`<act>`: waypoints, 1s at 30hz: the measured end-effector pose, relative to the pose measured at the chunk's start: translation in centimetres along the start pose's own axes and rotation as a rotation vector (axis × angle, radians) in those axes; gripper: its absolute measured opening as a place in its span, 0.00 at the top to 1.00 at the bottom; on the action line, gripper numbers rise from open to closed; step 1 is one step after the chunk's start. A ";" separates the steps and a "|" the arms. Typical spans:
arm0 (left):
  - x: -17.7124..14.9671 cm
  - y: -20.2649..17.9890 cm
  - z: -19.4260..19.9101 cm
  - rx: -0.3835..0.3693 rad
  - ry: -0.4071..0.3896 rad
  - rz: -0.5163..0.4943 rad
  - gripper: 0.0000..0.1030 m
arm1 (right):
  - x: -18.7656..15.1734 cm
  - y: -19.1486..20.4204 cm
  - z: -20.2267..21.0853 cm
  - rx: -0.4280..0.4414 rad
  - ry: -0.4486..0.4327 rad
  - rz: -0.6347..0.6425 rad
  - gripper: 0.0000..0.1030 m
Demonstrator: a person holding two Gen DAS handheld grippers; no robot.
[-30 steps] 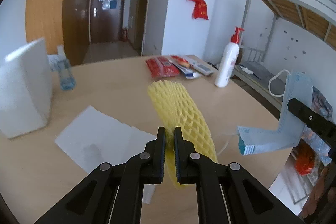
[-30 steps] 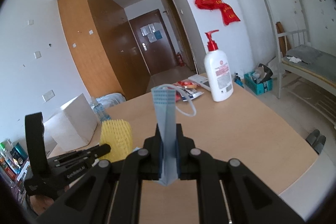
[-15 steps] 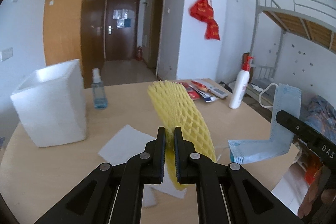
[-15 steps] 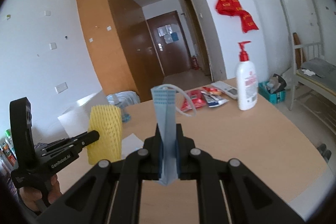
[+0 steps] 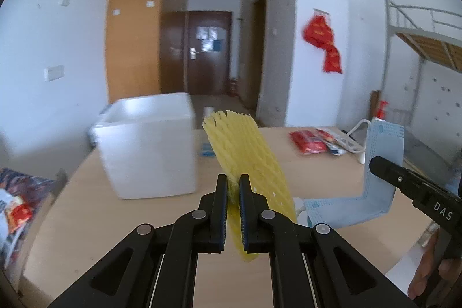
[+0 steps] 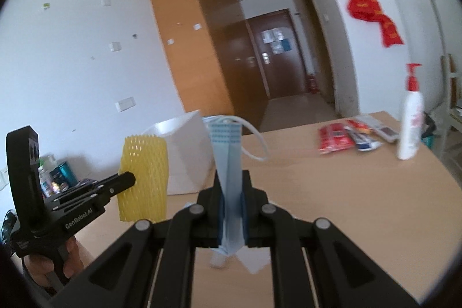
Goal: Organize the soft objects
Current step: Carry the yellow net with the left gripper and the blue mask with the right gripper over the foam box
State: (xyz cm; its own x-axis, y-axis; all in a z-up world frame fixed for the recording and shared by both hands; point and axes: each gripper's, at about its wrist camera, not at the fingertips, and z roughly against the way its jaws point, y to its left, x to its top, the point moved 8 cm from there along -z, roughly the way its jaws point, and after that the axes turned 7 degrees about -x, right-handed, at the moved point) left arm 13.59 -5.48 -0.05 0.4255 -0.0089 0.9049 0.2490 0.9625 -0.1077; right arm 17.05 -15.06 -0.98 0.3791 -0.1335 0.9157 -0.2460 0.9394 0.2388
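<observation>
My left gripper (image 5: 233, 181) is shut on a yellow foam fruit net (image 5: 248, 158) and holds it upright above the wooden table (image 5: 115, 221). The net also shows in the right wrist view (image 6: 144, 178), with the left gripper (image 6: 127, 181) clamped on it. My right gripper (image 6: 231, 178) is shut on a folded light blue face mask (image 6: 228, 160) with a white ear loop, held above the table. The mask also shows in the left wrist view (image 5: 378, 163), pinched by the right gripper (image 5: 375, 163). A white foam box (image 5: 150, 146) stands open-topped on the table's left, just beyond the net.
Red snack packets (image 6: 335, 140) and a remote lie at the table's far right side. A white pump bottle (image 6: 410, 126) stands near them. A white paper sheet (image 6: 254, 261) lies under my right gripper. A metal bunk bed (image 5: 421, 33) stands at the right.
Both grippers have swung to the left with their loads. The white foam box now sits closer and nearer the middle of both views. The packets and bottle have slid to the right.
</observation>
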 end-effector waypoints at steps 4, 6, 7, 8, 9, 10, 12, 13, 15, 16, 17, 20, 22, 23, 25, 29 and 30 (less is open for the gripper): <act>-0.2 3.0 2.3 0.074 -0.021 0.021 0.92 | -0.1 2.8 -1.1 0.065 0.012 0.032 0.88; -0.4 4.2 2.9 0.105 -0.020 0.029 0.92 | -0.1 4.1 -1.5 0.098 0.016 0.044 0.88; -0.4 4.9 3.3 0.118 -0.017 0.031 0.92 | -0.1 4.7 -1.6 0.109 0.016 0.052 0.88; -0.4 5.2 3.5 0.129 -0.017 0.031 0.92 | 0.0 5.2 -1.8 0.120 0.016 0.059 0.88; -0.4 5.8 4.0 0.150 -0.020 0.034 0.92 | 0.0 5.8 -2.0 0.134 0.020 0.067 0.88; -0.5 6.2 4.3 0.160 -0.022 0.039 0.92 | 0.0 6.5 -2.2 0.147 0.023 0.074 0.88; -0.6 7.2 5.1 0.183 -0.027 0.057 0.92 | 0.0 7.3 -2.4 0.166 0.028 0.090 0.88; -0.8 7.6 5.3 0.193 -0.028 0.061 0.92 | 0.0 7.7 -2.5 0.174 0.029 0.096 0.88; -0.9 8.3 5.8 0.207 -0.036 0.076 0.92 | 0.0 8.5 -2.7 0.189 0.030 0.110 0.88; -0.9 8.7 6.1 0.213 -0.038 0.082 0.92 | 0.1 8.9 -2.8 0.196 0.033 0.118 0.88; -0.9 8.9 6.2 0.217 -0.039 0.085 0.92 | 0.1 9.1 -2.8 0.198 0.034 0.123 0.88; -1.3 9.7 6.6 0.229 -0.030 0.095 0.92 | 0.0 9.9 -3.2 0.205 0.041 0.143 0.88; -1.4 10.0 6.6 0.232 -0.030 0.100 0.92 | -0.1 10.2 -3.3 0.210 0.044 0.147 0.88; -1.6 10.1 6.8 0.233 -0.030 0.101 0.92 | -0.2 10.2 -3.5 0.211 0.047 0.148 0.88; -1.6 10.3 6.6 0.233 -0.028 0.102 0.92 | -0.3 10.4 -3.7 0.208 0.050 0.150 0.88; -1.7 10.5 6.6 0.224 -0.028 0.107 0.92 | -0.2 10.6 -3.9 0.203 0.051 0.153 0.88; -1.7 10.5 6.5 0.222 -0.027 0.107 0.92 | -0.2 10.7 -4.0 0.201 0.050 0.154 0.88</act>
State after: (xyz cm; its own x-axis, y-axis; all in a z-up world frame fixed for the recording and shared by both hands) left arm 9.83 6.41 -0.02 0.4153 0.1003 0.9041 0.0050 0.9936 -0.1125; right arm 17.89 -3.75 0.13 0.3657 0.0266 0.9304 -0.4745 0.8653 0.1618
